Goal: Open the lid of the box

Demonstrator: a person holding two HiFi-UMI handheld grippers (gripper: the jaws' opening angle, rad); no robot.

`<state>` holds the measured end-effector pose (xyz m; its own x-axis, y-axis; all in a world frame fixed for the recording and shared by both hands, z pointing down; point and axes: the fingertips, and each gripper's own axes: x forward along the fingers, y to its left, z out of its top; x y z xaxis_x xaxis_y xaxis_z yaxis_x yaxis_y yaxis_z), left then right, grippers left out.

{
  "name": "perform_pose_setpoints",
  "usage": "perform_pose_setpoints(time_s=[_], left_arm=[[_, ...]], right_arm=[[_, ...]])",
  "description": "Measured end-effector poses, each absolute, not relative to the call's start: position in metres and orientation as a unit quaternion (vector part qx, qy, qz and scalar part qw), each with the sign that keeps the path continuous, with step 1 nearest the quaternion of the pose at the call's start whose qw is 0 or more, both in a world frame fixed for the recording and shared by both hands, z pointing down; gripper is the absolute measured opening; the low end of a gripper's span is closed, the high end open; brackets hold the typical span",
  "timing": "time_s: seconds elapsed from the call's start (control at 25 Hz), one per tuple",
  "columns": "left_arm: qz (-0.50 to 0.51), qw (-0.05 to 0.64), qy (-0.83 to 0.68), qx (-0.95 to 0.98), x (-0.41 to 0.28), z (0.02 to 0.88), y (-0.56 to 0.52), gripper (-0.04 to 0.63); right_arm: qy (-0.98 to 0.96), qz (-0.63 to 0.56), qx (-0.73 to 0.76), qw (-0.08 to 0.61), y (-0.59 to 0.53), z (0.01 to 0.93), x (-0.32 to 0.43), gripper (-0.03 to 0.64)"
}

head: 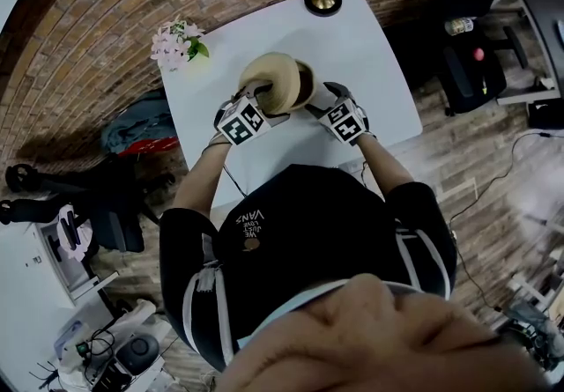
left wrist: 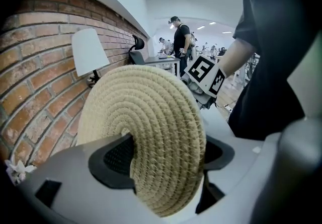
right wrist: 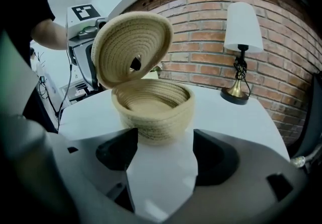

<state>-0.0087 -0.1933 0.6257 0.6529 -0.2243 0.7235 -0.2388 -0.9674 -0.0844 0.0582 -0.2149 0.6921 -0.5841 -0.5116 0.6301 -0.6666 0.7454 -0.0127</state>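
Two jaws of the left gripper [left wrist: 168, 160] stand wide yet clamp the round woven straw lid [left wrist: 146, 117], tilted on edge over the left rim of the round woven straw box [right wrist: 153, 107] on the white table [head: 352, 55]. The right gripper [right wrist: 161, 160] gapes empty just near the box. The springy lid may twist from the pads, I judge, and knock the unheld box.

The black shirt [head: 300, 205] has white print on it, upside down as the head view sees it. The brand word "VANS" stands in large letters. The few smaller lines stacked next to it are too small for me to read with any certainty. The left cube [head: 243, 124] and the right cube [head: 346, 121] each carry a black-and-white square marker, a blocky code pattern rather than letters.
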Motion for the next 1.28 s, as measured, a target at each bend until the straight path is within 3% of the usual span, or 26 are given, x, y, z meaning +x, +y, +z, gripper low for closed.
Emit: perform_pose_setpoints(time_s=[1.04,1.12,1.28], left_arm=[[0.284,0.044,-0.184,0.94,-0.067,0.592,-0.165,0.373],[0.276,0.045,-0.189,0.941,-0.071,0.592,-0.161,0.373],[0.258,0.049,-0.204,0.943,-0.081,0.588,-0.155,0.371]], right_arm=[[-0.822,0.209,0.501,0.171,-0.186,0.631,0.061,0.309],[-0.816,0.203,0.515,0.166,-0.183,0.628,0.061,0.292],[-0.804,0.2,0.54,0.149,-0.175,0.62,0.06,0.191]])
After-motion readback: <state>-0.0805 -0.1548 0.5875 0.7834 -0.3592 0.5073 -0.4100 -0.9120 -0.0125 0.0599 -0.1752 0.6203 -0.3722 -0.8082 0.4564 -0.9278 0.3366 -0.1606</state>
